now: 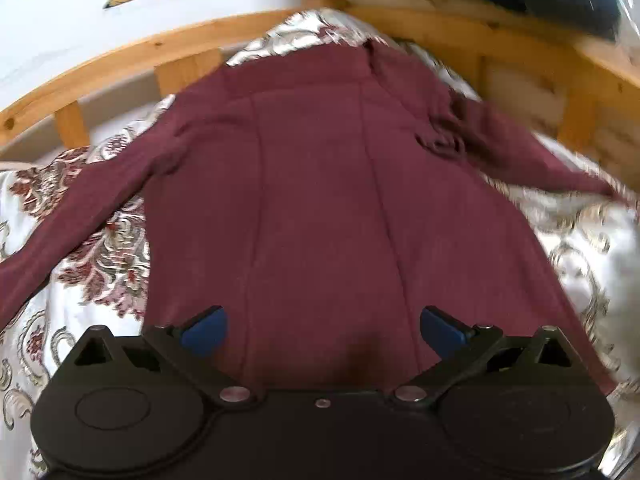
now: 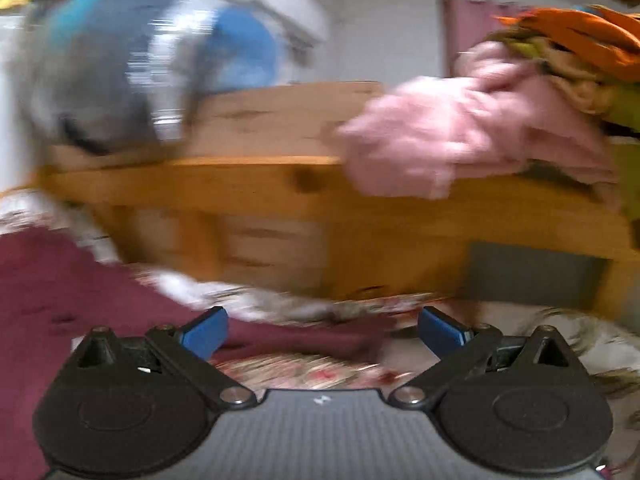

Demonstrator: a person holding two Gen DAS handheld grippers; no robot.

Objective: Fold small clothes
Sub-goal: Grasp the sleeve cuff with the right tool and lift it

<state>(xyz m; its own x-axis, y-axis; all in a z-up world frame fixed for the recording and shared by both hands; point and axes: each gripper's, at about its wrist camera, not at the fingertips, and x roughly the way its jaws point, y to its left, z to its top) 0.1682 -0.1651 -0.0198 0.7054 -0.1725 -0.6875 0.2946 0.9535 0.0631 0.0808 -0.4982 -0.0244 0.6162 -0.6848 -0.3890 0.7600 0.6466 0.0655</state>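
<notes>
- The maroon long-sleeved top (image 1: 320, 200) lies spread flat on the bed's floral bedspread (image 1: 100, 264), collar end toward the pine bed rail (image 1: 120, 56) and hem nearest the left camera.
- Its left sleeve (image 1: 68, 216) runs out and down, away from the bed rail, across the bedspread; it is not yet folded in.
- The left gripper (image 1: 323, 330) hovers at the hem edge, its blue fingers (image 1: 204, 330) spread wide with nothing between them. Whether they touch the cloth cannot be told.
- The body of the top shows two lengthwise seams and looks fairly smooth, so I judge the laying-out step about done and the first fold not begun.
- The right sleeve (image 1: 532, 164) angles out alongside the bed rail, with a bunched wrinkle where it joins the body.
- In the right wrist view, badly blurred, the right gripper (image 2: 323, 332) also stands released and empty, with the right sleeve's cuff end (image 2: 316, 338) lying just between and beyond its fingers (image 2: 440, 332).
- Pink clothing (image 2: 460, 136) and an orange garment (image 2: 576, 36) hang over the bed rail's top, well apart from the top being folded.
- The next move likely calls for closing on a sleeve end and carrying it across the body, keeping the torso flat.
</notes>
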